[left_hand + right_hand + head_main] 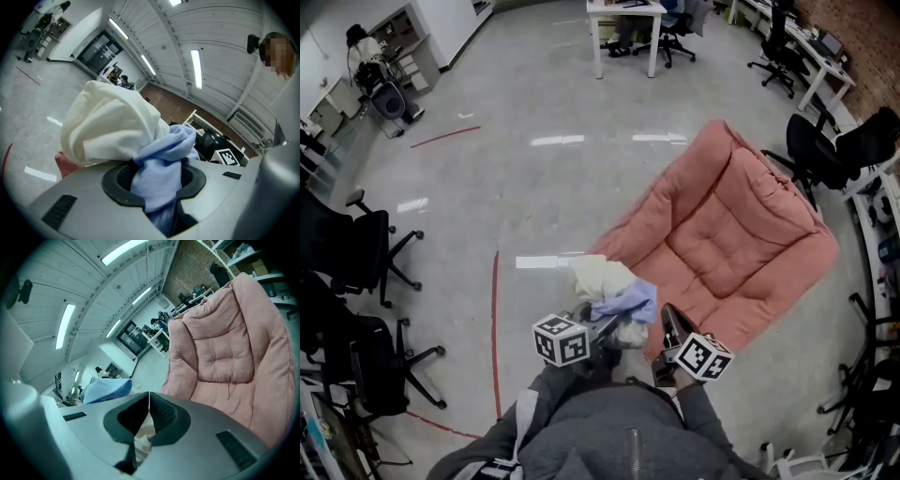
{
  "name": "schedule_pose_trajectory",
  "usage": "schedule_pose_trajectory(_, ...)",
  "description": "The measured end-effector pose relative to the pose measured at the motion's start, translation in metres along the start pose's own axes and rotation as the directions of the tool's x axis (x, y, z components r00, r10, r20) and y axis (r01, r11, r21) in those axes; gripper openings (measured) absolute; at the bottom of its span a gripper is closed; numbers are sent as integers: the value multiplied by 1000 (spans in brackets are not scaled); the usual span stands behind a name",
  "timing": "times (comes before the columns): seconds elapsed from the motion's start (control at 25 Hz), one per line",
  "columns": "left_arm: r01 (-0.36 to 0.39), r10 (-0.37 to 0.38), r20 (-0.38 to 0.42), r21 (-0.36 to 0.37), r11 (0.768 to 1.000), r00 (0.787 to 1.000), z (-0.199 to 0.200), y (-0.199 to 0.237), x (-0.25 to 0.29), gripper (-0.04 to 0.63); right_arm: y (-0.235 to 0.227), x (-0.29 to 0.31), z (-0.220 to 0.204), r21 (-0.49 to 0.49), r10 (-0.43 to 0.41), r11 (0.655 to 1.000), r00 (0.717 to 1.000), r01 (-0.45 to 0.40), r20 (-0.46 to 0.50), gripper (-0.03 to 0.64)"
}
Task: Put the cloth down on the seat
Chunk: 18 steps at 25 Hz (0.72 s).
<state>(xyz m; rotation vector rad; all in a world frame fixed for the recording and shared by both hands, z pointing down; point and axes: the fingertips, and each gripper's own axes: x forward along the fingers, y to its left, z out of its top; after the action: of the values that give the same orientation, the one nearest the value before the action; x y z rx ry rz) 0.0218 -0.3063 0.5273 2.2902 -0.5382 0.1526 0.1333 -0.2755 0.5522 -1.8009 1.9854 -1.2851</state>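
Observation:
A bundle of cloth [609, 286], cream on one side and light blue on the other, is pinched in my left gripper [607, 328]. In the left gripper view the blue cloth [164, 161] fills the gap between the jaws of the left gripper [157, 176], and the cream part [108, 122] billows above. The bundle hangs over the floor just off the front left edge of the pink padded seat [741, 234]. My right gripper [668, 321] is beside it, jaws together and holding nothing. The right gripper [148, 401] faces the seat [225, 348].
Black office chairs stand at the left [356, 253] and at the right [825, 150] behind the seat. A white table [625, 14] is at the far end. A red tape line [495, 328] runs along the grey floor near my left side.

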Motion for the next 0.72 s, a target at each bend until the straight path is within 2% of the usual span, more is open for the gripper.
schedule_pose_trajectory(0.6,19,-18,-28,51,999,999,73,50,55,133,10,58,56,-13,-16,1000,996,17,85,12)
schedule_pose_trajectory(0.72,8,-7,-24,49,999,1000,83,55,72,133,10,65,76,-42,-27,999,994,32,108,12)
